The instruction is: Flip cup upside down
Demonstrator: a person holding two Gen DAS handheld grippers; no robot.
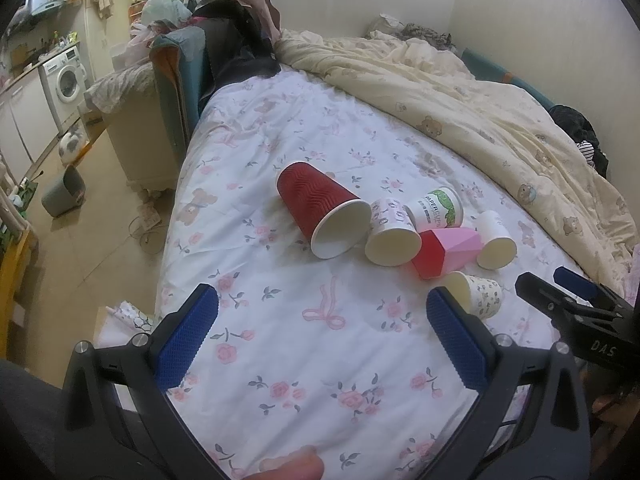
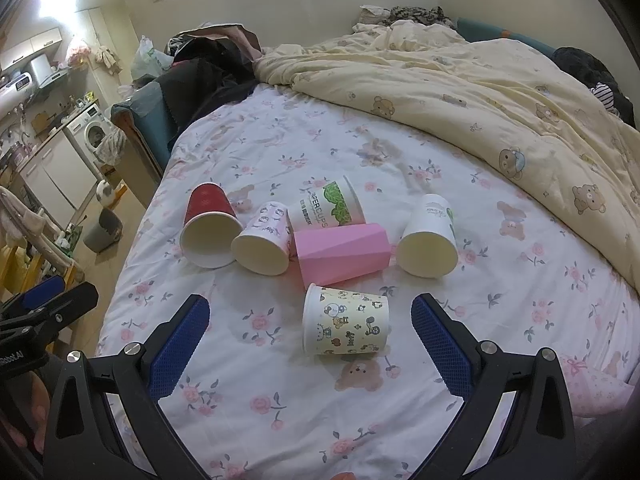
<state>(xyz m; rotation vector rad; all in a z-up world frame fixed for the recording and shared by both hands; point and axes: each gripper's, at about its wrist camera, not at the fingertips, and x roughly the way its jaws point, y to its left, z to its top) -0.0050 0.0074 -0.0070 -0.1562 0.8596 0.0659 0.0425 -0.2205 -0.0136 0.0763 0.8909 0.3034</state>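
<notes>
Several cups lie on their sides on the flowered bed sheet (image 2: 280,148). A cartoon-print cup (image 2: 346,320) lies nearest, between the tips of my open right gripper (image 2: 310,312), not touched. Behind it lie a pink faceted cup (image 2: 344,252), a red ribbed cup (image 2: 208,224), a purple-print cup (image 2: 264,246), a green-leaf paper cup (image 2: 326,206) and a white cup (image 2: 430,236). In the left wrist view my left gripper (image 1: 320,312) is open and empty over bare sheet, short of the red cup (image 1: 324,216). The cartoon cup (image 1: 478,294) lies by its right finger.
A bunched cream quilt (image 2: 500,92) covers the bed's right and far side. Dark clothes (image 2: 208,68) pile at the far left corner. The bed's left edge drops to the floor, with a grey bin (image 1: 64,196) and a washing machine (image 1: 66,80). The right gripper (image 1: 568,304) shows at the left wrist view's right edge.
</notes>
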